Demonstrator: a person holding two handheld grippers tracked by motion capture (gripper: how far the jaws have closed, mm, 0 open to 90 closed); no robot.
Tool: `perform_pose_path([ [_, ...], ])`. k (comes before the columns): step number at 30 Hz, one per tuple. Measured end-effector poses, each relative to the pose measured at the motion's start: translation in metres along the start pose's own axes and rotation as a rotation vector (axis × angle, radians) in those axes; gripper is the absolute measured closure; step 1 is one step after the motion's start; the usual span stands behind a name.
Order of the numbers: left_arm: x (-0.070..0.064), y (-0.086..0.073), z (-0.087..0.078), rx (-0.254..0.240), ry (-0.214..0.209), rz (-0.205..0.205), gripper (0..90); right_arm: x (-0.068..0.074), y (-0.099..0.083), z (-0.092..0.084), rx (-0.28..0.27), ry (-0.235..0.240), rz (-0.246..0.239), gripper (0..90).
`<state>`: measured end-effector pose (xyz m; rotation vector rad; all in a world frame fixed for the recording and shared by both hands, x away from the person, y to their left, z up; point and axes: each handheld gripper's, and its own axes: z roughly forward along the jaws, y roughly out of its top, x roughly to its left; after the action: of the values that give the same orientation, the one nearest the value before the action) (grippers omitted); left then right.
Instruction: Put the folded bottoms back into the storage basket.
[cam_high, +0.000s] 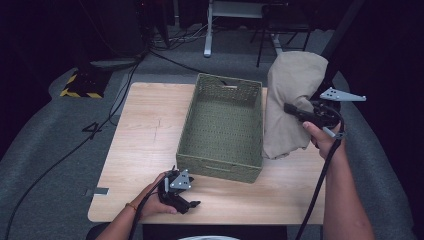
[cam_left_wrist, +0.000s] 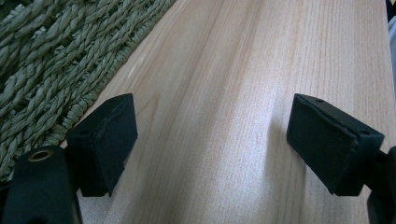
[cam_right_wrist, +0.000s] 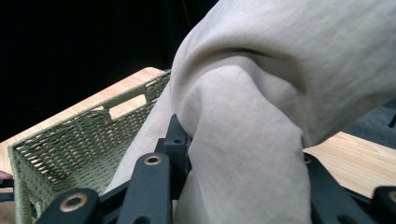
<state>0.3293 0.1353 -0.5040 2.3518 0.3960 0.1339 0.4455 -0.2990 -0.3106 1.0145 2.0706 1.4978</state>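
Left tongs (cam_high: 192, 204) rest at the bench's (cam_high: 150, 130) near edge, jaws spread, nothing between them. Right tongs (cam_high: 289, 108) are clamped on the beige cloth (cam_high: 290, 95), held raised over the bench's right edge, just beside the green woven basket (cam_high: 222, 127).

A woven basket (cam_high: 222, 127) stands on the table (cam_high: 142, 135), a little right of the middle, its long sides running from the near edge toward the far edge. Just right of the basket hangs a cloth (cam_high: 290, 102), clamped in the right gripper (cam_high: 292, 111), which reaches in from the right side; the cloth's lower end is close beside the basket's right wall. The left gripper (cam_high: 189, 204) rests at the near edge of the table, just left of the basket's near left corner, its jaws spread over bare tabletop.
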Motion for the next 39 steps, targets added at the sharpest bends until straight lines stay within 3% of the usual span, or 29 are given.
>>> perform_pose_path([
  [7, 0.0, 0.0, 0.0, 0.0, -0.001, -0.001, 16.9, 0.011, 0.008, 0.015, 0.006, 0.028, -0.013, 66.0],
  [15, 0.0, 0.0, 0.0, 0.0, -0.001, -0.001, 16.9, 0.03, 0.018, 0.044, 0.037, 0.065, -0.042, 66.0],
  [27, 0.0, 0.0, 0.0, 0.0, -0.001, 0.0, 16.9, 0.047, 0.02, 0.078, 0.081, 0.103, -0.061, 66.0],
  [39, 0.0, -0.001, -0.001, 0.001, 0.0, -0.005, 16.9, 0.055, 0.002, 0.122, 0.208, 0.119, -0.075, 65.8],
])
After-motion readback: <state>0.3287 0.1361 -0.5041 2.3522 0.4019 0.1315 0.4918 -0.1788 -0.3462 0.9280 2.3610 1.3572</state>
